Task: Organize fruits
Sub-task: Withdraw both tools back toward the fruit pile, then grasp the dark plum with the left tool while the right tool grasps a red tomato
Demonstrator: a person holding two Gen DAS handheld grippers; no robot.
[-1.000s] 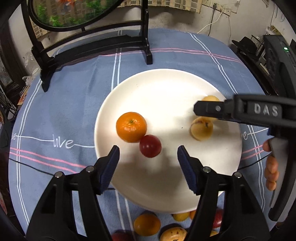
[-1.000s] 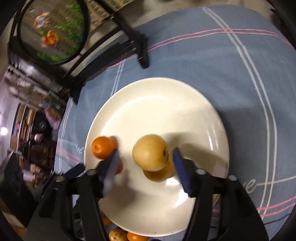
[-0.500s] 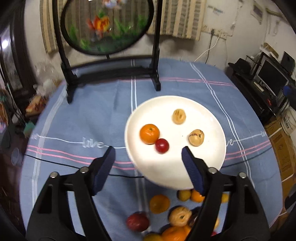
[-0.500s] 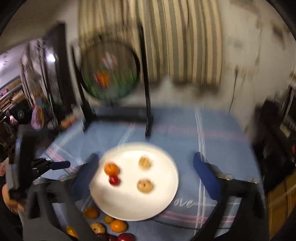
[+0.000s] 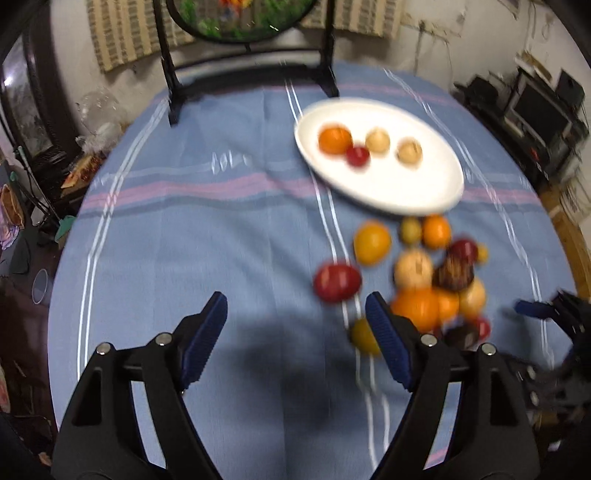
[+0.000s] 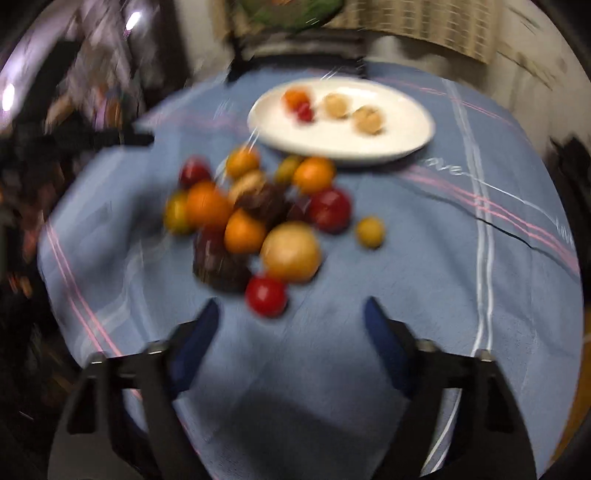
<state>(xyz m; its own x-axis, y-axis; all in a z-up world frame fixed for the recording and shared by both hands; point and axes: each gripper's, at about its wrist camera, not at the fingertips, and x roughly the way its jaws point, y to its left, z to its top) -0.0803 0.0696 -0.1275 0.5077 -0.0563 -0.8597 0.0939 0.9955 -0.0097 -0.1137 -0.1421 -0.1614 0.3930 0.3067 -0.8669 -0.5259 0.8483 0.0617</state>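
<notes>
A white plate point(image 5: 424, 192) point(image 6: 399, 144) on the blue tablecloth holds an orange point(image 5: 334, 139), a small red fruit point(image 5: 357, 156) and two tan fruits point(image 5: 377, 140) point(image 5: 409, 151). A pile of loose fruit point(image 5: 417, 273) point(image 6: 255, 214) lies on the cloth in front of the plate, with a red apple point(image 5: 337, 282) at its left and a red fruit point(image 6: 266, 295) nearest the right gripper. My left gripper point(image 5: 295, 336) is open and empty, left of the pile. My right gripper point(image 6: 291, 332) is open and empty, just short of the pile. Both views are blurred.
A black stand with a round fish tank point(image 5: 243, 22) stands at the table's back edge. Furniture and clutter surround the round table point(image 5: 184, 221). The right gripper shows at the right edge of the left wrist view point(image 5: 554, 314).
Both grippers have pulled back from over the plate to the near side of the table. The tan fruit that was between the right fingers now lies on the plate. Both views are moving fast.
</notes>
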